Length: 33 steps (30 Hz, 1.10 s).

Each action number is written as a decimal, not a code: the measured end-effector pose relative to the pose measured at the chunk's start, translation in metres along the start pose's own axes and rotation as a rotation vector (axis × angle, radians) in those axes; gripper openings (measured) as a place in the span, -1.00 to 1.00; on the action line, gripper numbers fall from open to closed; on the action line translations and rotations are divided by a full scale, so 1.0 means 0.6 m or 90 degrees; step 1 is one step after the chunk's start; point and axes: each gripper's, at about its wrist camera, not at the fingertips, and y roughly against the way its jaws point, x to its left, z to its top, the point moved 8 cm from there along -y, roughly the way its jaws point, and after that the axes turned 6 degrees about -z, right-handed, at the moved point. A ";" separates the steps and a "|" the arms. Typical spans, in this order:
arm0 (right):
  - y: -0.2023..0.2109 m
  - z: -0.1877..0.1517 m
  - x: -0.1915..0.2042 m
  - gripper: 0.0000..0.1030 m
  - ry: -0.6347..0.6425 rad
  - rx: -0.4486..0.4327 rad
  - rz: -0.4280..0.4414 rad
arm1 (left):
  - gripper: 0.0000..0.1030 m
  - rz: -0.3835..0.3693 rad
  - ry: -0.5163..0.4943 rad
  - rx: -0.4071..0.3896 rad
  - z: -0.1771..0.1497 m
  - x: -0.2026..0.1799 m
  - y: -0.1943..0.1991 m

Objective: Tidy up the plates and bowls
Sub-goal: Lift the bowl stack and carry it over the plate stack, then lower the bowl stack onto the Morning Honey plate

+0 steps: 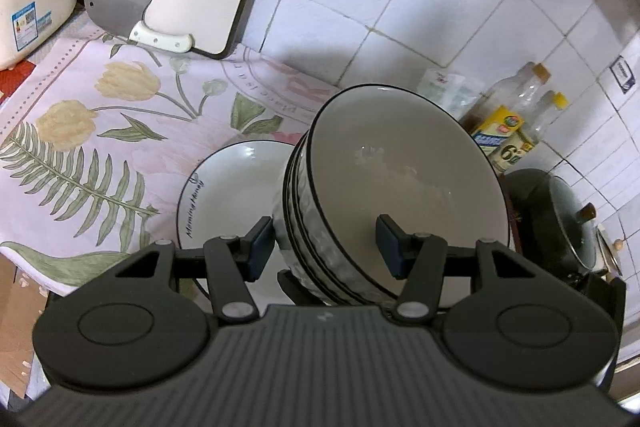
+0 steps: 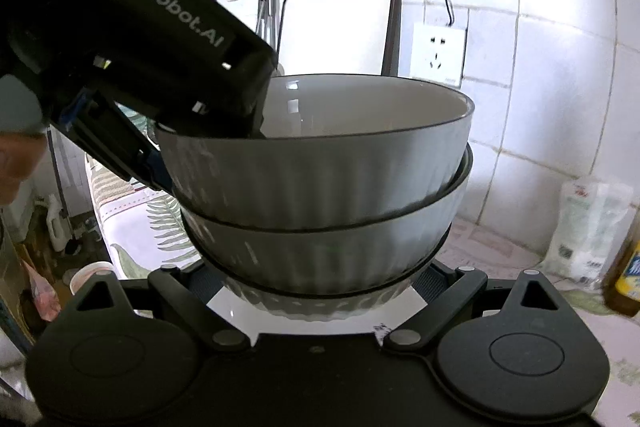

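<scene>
Between my left gripper's (image 1: 326, 247) spread fingers sits the ribbed grey bowl stack (image 1: 384, 187), rims black-lined. My right gripper's (image 2: 320, 287) grip state is hidden beneath the stack. Left of it, a plate (image 1: 232, 187) rests on the floral cloth (image 1: 100, 131) before a tiled wall (image 1: 460, 7).

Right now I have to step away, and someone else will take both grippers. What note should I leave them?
Left gripper: jaws open, straddling the rims of the stack of bowls, one pad inside, one outside.
Right gripper: low at the stack's base; fingers hidden, grip unclear.
Plate: flat on the floral cloth, beside the stack.
Done: bowls nested, top one sitting crooked.
Left: probably seat the top bowl, then group stack and plate.
</scene>
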 end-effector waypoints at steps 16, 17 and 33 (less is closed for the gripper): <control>-0.105 -0.050 -0.019 0.88 -0.050 0.101 -0.005 | 0.04 0.002 0.026 0.068 0.005 0.060 -0.114; -0.112 -0.053 -0.022 0.88 -0.051 0.107 -0.005 | 0.04 0.001 0.030 0.071 0.005 0.063 -0.120; -0.129 -0.057 -0.014 0.88 -0.030 0.149 -0.003 | 0.04 -0.012 0.093 0.074 -0.001 0.094 -0.154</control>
